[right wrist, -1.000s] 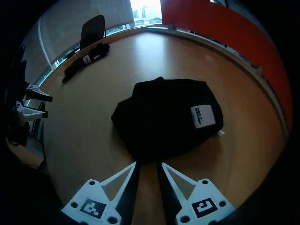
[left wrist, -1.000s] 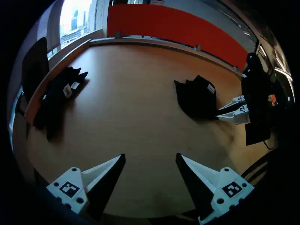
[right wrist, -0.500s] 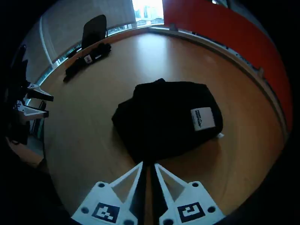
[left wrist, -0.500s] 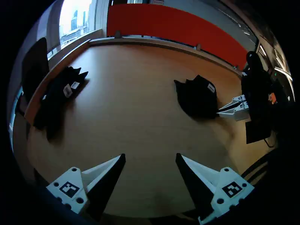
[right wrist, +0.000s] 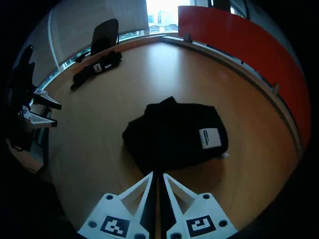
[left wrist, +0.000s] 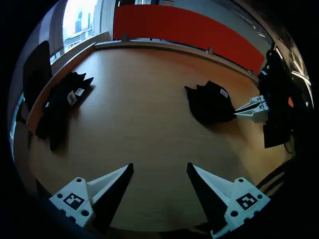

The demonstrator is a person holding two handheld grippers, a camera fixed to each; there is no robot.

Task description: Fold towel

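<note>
Broad wooden table [left wrist: 139, 119] around bunched towel [right wrist: 175, 137]

Daylight came in through the window [left wrist: 77, 24] at the far left of the left gripper view, where I saw it blown out to white. It laid a soft sheen on the far part of the table [left wrist: 139, 99], and the near edge was dim. The black towel [right wrist: 175, 133] read as a flat dark mass with a soft shadow on its near side. Straight edges bowed towards the rim, and both views were sharp.
</note>
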